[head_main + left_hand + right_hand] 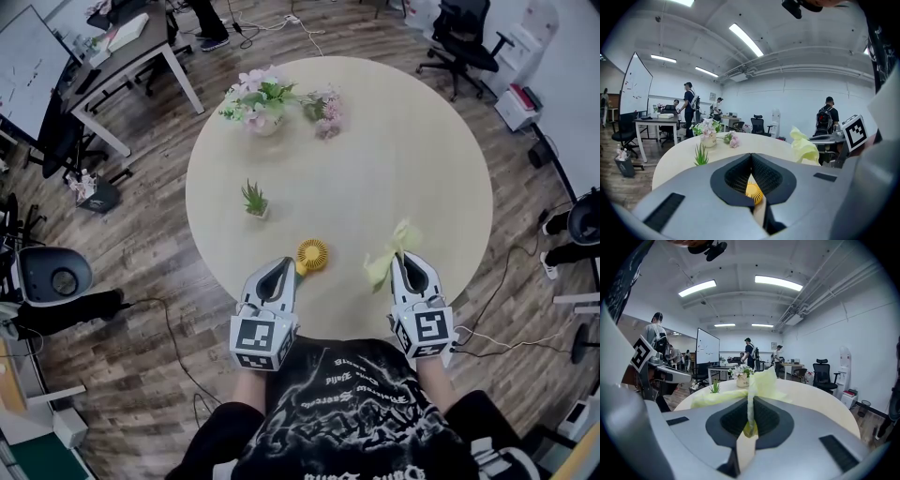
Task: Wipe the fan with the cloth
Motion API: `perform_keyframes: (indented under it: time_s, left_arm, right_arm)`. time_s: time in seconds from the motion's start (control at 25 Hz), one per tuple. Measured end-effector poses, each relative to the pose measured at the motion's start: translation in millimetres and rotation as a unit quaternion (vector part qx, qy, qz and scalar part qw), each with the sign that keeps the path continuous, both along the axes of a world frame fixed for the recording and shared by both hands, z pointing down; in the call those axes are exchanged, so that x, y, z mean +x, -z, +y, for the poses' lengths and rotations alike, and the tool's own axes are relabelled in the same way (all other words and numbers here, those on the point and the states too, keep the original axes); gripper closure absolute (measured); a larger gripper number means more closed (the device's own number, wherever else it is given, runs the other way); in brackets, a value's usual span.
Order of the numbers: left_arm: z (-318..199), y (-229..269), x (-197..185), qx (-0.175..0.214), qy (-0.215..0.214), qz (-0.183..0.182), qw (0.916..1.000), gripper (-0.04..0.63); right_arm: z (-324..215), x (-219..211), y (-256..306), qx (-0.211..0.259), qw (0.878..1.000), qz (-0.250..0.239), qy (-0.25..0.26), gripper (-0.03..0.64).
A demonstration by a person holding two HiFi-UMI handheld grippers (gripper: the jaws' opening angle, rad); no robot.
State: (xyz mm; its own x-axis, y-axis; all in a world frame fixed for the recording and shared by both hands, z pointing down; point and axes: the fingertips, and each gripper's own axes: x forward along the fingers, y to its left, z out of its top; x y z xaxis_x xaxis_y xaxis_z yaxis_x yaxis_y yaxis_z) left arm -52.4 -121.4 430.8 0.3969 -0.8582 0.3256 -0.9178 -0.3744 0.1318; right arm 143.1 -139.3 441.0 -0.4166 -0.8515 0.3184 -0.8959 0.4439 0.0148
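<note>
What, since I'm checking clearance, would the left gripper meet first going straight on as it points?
Probably the fan: it sits just ahead of the left gripper, slightly to its right, so it might only be grazed. Depth is unclear.

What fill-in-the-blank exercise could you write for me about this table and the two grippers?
1. The right gripper is shut on a pale yellow ____.
2. The left gripper is shut with nothing in it; close by its tip stands a small yellow ____.
3. The table has a ____ top.
Missing words: cloth, fan, round.
</note>
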Motion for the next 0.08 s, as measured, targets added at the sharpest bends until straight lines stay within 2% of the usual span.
perform_keyframes:
  time_s: [0.08]
  left_arm:
    - [0.6, -0.4, 2.0, 0.001, -0.003, -0.005, 1.0, 0.575]
  right_arm:
    - [1.1, -0.2, 0.3, 0.001, 1.0, 0.0, 0.001, 0.592]
